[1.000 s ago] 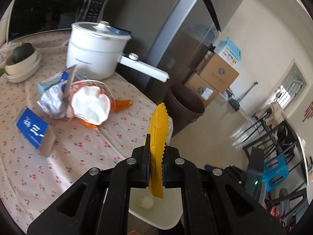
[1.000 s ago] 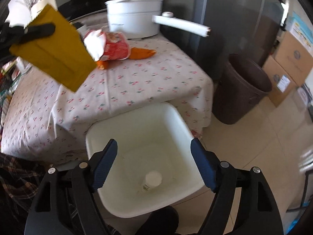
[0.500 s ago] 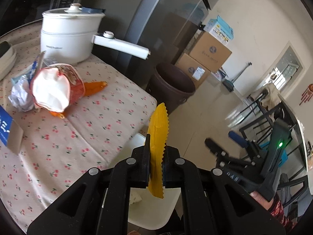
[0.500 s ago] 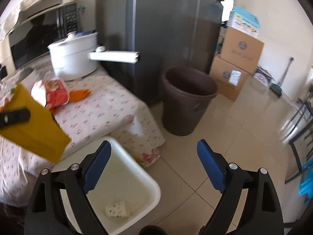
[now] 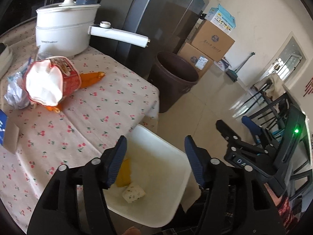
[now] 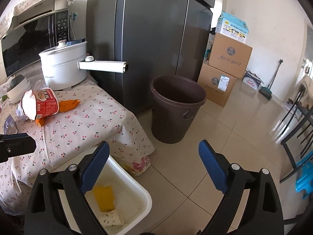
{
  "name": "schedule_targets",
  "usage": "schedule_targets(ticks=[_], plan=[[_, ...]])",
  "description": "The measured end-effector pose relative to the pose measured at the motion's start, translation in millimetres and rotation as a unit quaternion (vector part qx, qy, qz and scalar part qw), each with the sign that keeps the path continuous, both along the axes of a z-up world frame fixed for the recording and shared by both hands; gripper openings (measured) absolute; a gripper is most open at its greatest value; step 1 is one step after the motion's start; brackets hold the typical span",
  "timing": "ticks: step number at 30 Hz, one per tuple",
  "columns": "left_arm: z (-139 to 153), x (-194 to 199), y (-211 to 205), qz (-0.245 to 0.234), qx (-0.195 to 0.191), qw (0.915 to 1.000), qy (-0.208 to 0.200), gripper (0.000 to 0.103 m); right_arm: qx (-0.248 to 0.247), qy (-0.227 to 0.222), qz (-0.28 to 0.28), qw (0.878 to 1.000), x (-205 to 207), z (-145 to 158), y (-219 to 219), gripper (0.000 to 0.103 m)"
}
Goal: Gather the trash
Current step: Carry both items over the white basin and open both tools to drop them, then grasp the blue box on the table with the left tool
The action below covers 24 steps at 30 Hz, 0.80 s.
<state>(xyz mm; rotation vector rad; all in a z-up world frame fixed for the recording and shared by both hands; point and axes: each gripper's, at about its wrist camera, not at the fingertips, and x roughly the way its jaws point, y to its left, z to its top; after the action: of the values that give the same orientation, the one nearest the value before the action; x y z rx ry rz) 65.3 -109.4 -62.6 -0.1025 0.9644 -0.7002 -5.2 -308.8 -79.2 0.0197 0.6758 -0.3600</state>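
Two pieces of trash lie at the bottom of the white bin (image 5: 172,201): a yellow wrapper (image 6: 103,197) and, touching its near end, a crumpled paper cup (image 6: 110,218). The bin stands on the floor against the corner of the table (image 5: 93,121), just below the hanging edge of the cherry-print cloth.

Above the bin, the left gripper (image 5: 155,156) hangs with its jaws spread wide and nothing between them. The right gripper (image 6: 153,166), beside the bin on the side away from the table, is likewise wide apart and empty.

More trash waits on the table, well back from the bin: a red instant-noodle cup (image 5: 52,80) lying on its side, an orange wrapper (image 5: 91,78) pinned partly beneath it, and a crumpled foil-like wad (image 5: 14,94) just behind. A white electric pot (image 5: 64,33) stands beyond them, its long handle (image 5: 119,36) jutting over the table edge toward a brown pail (image 6: 177,107) on the floor.

Judged from here, the collection is only partly done. The risks: the noodle cup's round body could roll or slip from two narrow pads; pulling the orange wrapper first could drag the cup off the table; a reach toward the pile could knock the pot's handle.
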Motion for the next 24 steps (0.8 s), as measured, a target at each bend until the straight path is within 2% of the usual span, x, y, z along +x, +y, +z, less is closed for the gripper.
schedule_targets(ticks=[1, 3, 6, 9, 13, 16, 20, 24], plan=[[0.5, -0.4, 0.9, 0.005, 0.006, 1.0000, -0.005, 0.066, -0.002, -0.002, -0.001, 1.000, 0.0, 0.1, 1.2, 0.093], [1.1, -0.9, 3.4, 0.016, 0.016, 0.9996, -0.013, 0.079, -0.006, -0.006, -0.002, 1.000, 0.6, 1.2, 4.0, 0.094], [2.0, -0.9, 9.4, 0.042, 0.041, 0.9978, -0.032, 0.088, -0.009, -0.012, -0.004, 1.000, 4.7, 3.7, 11.0, 0.096], [2.7, -0.1, 16.4, 0.080, 0.078, 0.9919, -0.060, 0.095, -0.009, -0.015, -0.002, 1.000, 9.4, 5.8, 18.9, 0.096], [2.6, 9.7, 36.5, 0.152, 0.133, 0.9760, -0.082, 0.096, -0.007, -0.016, 0.004, 1.000, 16.6, 7.4, 30.5, 0.096], [-1.7, 24.6, 60.4, 0.211, 0.156, 0.9623, -0.071, 0.096, -0.005, -0.013, 0.013, 1.000, 22.2, 7.0, 39.5, 0.096], [-8.7, 44.7, 96.3, 0.284, 0.159, 0.9449, -0.034, 0.096, -0.004, -0.009, 0.025, 1.000, 28.2, 6.4, 49.8, 0.096], [-8.3, 55.7, 128.3, 0.340, 0.145, 0.9290, -0.017, 0.096, 0.004, -0.004, 0.035, 0.999, 32.2, 6.0, 57.9, 0.096]])
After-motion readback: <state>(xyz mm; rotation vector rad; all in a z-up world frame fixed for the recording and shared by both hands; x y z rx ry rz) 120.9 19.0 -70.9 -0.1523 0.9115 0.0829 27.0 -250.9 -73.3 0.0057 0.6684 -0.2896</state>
